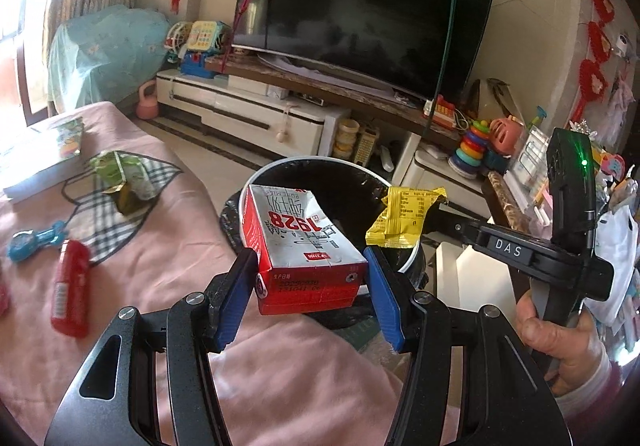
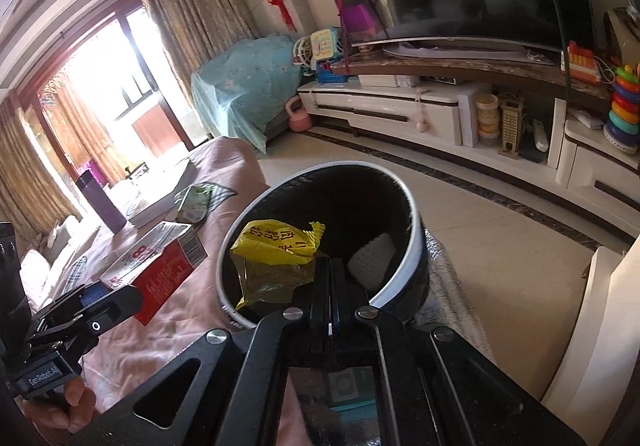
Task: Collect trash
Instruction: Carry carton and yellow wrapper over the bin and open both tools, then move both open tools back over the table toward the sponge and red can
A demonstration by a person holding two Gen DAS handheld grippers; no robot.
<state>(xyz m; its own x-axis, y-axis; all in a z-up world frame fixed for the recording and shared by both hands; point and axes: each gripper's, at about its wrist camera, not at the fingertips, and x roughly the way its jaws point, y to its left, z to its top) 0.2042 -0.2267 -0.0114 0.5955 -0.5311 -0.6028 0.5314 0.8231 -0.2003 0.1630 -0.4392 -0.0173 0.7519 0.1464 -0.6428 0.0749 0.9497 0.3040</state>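
Note:
My left gripper [image 1: 312, 278] is shut on a red and white milk carton [image 1: 298, 246] and holds it just short of the rim of a black-lined trash bin [image 1: 320, 174]. My right gripper [image 2: 330, 270] is shut on a yellow snack wrapper [image 2: 276, 250] and holds it over the open bin [image 2: 396, 182]. In the left wrist view the wrapper [image 1: 404, 218] hangs at the bin's right rim, with the right gripper [image 1: 430, 222] reaching in from the right. The carton [image 2: 160, 266] and left gripper [image 2: 98, 294] show at the left of the right wrist view.
The pink-covered table [image 1: 152, 278] carries a green wrapper [image 1: 120, 174] on a checked cloth, a red tube [image 1: 72, 286], a blue toy [image 1: 36, 242] and a book [image 1: 40, 162]. A purple bottle [image 2: 96, 202] stands farther back. A TV stand [image 1: 248, 110] with toys lies beyond.

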